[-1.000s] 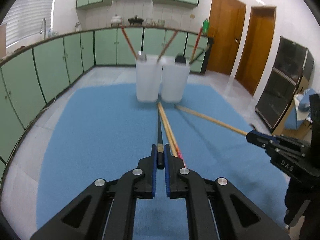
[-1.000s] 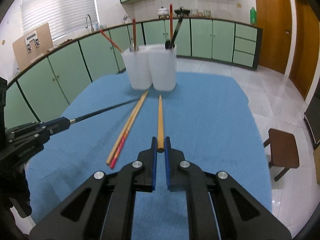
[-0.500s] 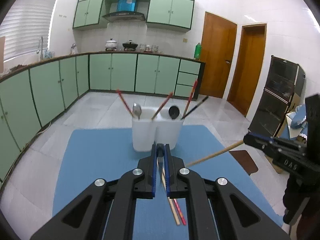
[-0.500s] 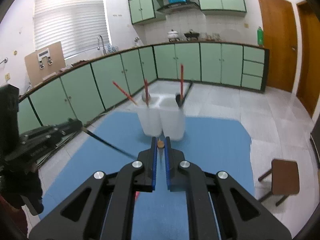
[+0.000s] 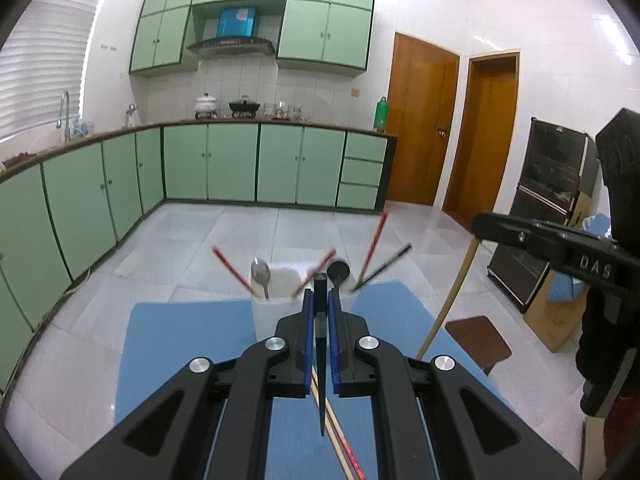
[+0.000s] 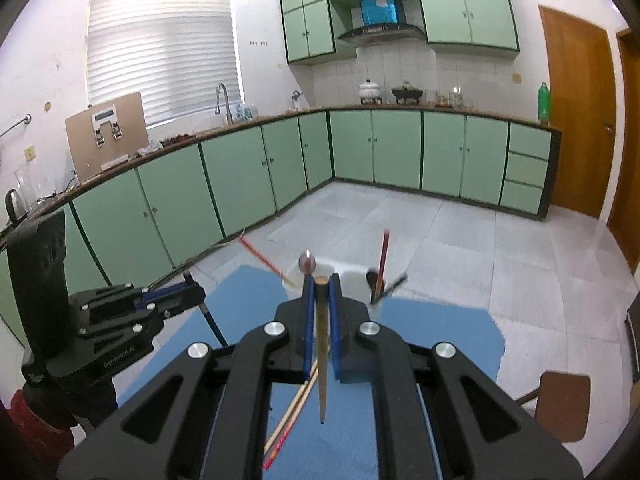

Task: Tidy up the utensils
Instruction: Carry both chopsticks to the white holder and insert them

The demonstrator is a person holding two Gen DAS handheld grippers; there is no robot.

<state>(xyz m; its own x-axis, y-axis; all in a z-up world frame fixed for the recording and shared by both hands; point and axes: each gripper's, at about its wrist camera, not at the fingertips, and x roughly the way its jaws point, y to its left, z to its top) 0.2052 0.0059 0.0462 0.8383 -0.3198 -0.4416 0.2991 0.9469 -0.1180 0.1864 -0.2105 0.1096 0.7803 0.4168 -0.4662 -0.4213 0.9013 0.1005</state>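
Left wrist: tool [image 5: 319, 312] level, chopstick [image 5: 320, 360] pinched

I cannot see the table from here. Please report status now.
Left gripper shut on black chopstick. Right gripper shut on wooden chopstick. Both lifted; holder ahead, path clear.
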